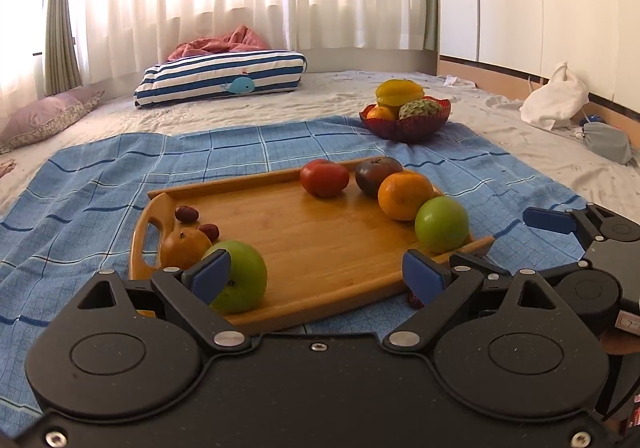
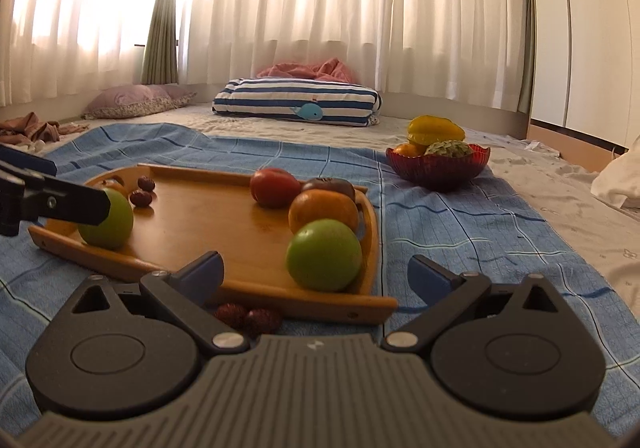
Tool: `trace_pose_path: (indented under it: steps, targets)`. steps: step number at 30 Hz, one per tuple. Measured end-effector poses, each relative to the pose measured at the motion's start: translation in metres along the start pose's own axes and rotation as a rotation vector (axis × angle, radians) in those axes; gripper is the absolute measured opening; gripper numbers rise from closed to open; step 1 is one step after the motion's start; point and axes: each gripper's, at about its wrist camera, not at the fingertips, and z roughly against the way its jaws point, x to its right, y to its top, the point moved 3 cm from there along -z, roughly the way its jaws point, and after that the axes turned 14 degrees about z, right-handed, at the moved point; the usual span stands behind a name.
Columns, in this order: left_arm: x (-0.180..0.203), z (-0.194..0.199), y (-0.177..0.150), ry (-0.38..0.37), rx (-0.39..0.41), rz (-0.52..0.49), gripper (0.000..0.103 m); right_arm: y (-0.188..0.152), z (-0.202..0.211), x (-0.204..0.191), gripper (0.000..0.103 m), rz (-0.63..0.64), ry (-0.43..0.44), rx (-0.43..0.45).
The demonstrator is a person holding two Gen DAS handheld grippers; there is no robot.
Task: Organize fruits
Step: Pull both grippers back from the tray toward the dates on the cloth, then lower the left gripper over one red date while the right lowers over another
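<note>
A wooden tray (image 1: pixel 320 240) lies on a blue checked cloth (image 1: pixel 100 175). On its left side are a green apple (image 1: pixel 248 280), a brown fruit (image 1: pixel 182 248) and two red dates (image 1: pixel 186 213). On its right side sit a red fruit (image 1: pixel 324 177), a dark purple fruit (image 1: pixel 376 171), an orange (image 1: pixel 404 195) and a second green apple (image 2: pixel 324 254). My left gripper (image 1: pixel 316 276) is open over the tray's near edge, its left pad against the first apple. My right gripper (image 2: pixel 320 272) is open just short of the second apple. Two red lychees (image 2: pixel 246 318) lie on the cloth under it.
A red glass bowl (image 1: pixel 404 127) with a yellow starfruit, an orange and a green scaly fruit stands beyond the tray at the right. A striped cushion (image 1: pixel 220 77), pillows and curtains are at the back. White and grey bags (image 1: pixel 556 99) lie at the far right.
</note>
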Motion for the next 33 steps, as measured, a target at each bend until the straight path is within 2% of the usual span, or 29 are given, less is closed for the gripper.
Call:
trace_pose_path:
  steps: [7, 22, 24, 28, 32, 33]
  targets:
    - [0.002, -0.008, -0.012, 0.031, -0.026, 0.002, 0.093, -0.013, 0.000, -0.007, 0.103, 0.035, -0.007, -0.026]
    - [-0.001, -0.034, -0.032, 0.073, -0.103, 0.058, 0.093, -0.027, -0.002, -0.009, 0.103, 0.028, 0.016, -0.037]
    - [-0.003, -0.037, -0.033, 0.070, -0.112, 0.073, 0.093, -0.027, -0.003, -0.010, 0.099, 0.032, 0.028, -0.039]
    - [-0.008, -0.042, -0.036, 0.067, -0.130, 0.112, 0.091, -0.029, -0.006, -0.007, 0.080, 0.010, 0.041, -0.061]
    - [-0.006, -0.044, -0.038, 0.076, -0.128, 0.094, 0.090, -0.031, -0.010, -0.001, 0.061, -0.030, 0.056, -0.079]
    - [-0.005, -0.045, -0.038, 0.076, -0.129, 0.087, 0.089, -0.032, -0.010, -0.001, 0.059, -0.030, 0.062, -0.081]
